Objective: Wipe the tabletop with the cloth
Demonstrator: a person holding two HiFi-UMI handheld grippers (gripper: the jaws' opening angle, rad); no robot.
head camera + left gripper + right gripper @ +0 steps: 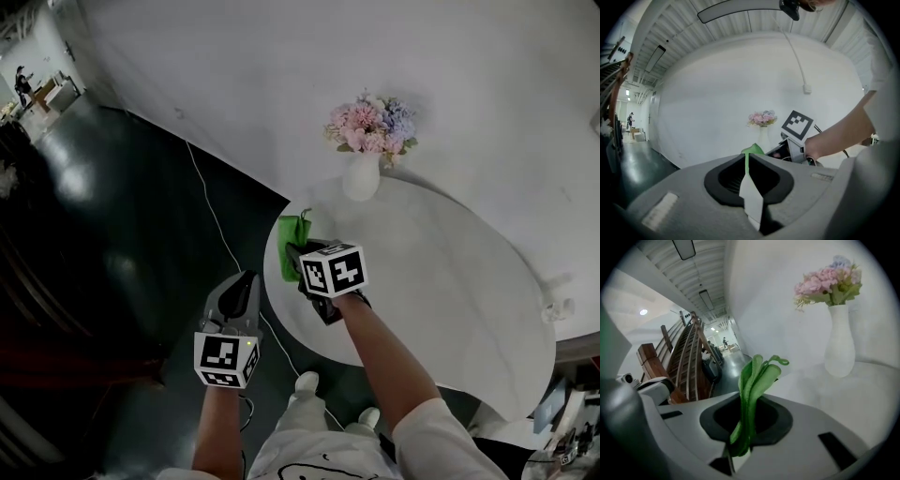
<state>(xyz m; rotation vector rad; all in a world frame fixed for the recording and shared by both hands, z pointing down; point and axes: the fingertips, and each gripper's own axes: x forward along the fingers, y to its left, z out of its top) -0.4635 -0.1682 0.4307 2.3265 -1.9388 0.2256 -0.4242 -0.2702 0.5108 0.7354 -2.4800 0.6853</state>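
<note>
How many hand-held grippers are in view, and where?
2. The right hand-held gripper is over the table edge, shut on the green cloth. The left hand-held gripper, shut, is beside the table, above the floor.

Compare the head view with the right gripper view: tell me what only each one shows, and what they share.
Only the head view: the left gripper held over the dark floor beside the table, and the whole round tabletop.

Only the right gripper view: the right gripper with its jaws shut on the folded green cloth, and a wooden staircase behind it.

Both: the green cloth, the white vase of flowers, and the white tabletop around it.
</note>
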